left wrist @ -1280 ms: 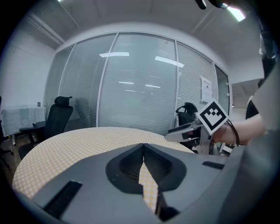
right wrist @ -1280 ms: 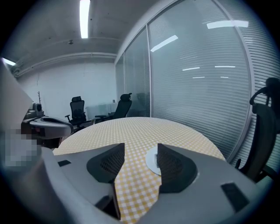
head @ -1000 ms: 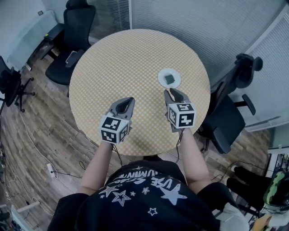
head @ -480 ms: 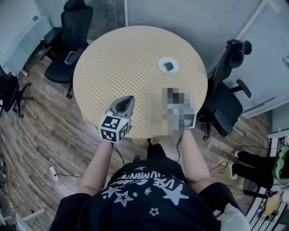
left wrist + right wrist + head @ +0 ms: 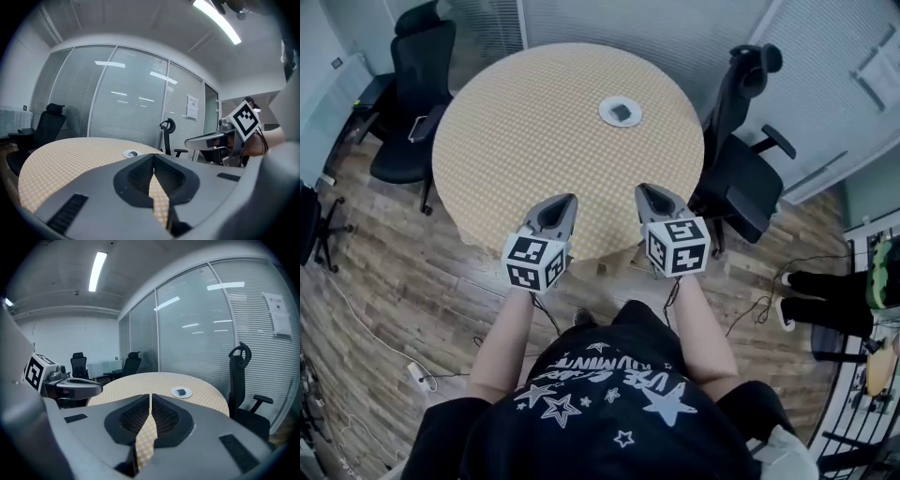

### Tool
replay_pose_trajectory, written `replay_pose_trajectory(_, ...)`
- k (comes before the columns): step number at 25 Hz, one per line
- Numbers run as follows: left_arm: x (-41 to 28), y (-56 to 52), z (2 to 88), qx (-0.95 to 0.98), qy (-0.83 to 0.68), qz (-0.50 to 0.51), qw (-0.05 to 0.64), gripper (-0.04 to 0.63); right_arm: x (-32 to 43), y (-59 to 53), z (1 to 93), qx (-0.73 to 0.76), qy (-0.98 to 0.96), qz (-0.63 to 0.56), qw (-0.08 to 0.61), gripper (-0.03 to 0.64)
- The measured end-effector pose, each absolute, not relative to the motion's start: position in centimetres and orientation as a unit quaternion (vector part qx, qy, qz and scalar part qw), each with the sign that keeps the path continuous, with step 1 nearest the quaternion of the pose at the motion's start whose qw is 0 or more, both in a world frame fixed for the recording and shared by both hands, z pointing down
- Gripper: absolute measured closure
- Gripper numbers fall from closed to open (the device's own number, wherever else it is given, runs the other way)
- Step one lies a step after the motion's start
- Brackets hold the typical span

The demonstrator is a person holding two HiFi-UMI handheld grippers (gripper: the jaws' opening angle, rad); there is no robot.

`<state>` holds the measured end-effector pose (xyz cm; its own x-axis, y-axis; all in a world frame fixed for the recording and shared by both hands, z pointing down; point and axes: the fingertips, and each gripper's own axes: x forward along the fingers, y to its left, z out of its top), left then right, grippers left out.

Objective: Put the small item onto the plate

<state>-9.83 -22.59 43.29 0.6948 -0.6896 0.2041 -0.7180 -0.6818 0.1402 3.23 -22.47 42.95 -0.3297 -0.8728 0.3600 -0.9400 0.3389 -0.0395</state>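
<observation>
Both tools, the left gripper [image 5: 566,201] and the right gripper [image 5: 644,191], are clenched on nothing; the right's jaws have just been closing. The small dark square item [image 5: 622,112] lies on the round white plate [image 5: 607,113]. The plate is well ahead of both and slightly nearer the right, so the task looks done.

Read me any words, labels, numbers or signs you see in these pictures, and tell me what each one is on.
No text reads cleanly.
Shirt: white lettering among stars, upside down to the camera, not legible.
Paper notice on the glass wall: print too small.
Marker cubes: square patterns only, no words.
</observation>
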Motion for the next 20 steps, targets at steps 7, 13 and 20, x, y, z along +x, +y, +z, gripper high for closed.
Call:
replay_pose_trajectory(7,-8.5,-20.8,42.3,0.918,-0.378,0.067,0.096,0.588,3.4,-20.5,42.2,0.557,-0.809,0.101,0.158,0.588)
replay_pose_trajectory(13,-7.3,-18.7,41.8,0.916,-0.383,0.067,0.100,0.588,4.4,-18.0,41.5,0.549,-0.816,0.096,0.158,0.591)
replay_pose_trajectory(20,-4.3,-14.9,41.5,0.915,-0.386,0.068,0.099,0.588,7.3,-13.8,42.2,0.538,-0.821,0.102,0.162,0.591)
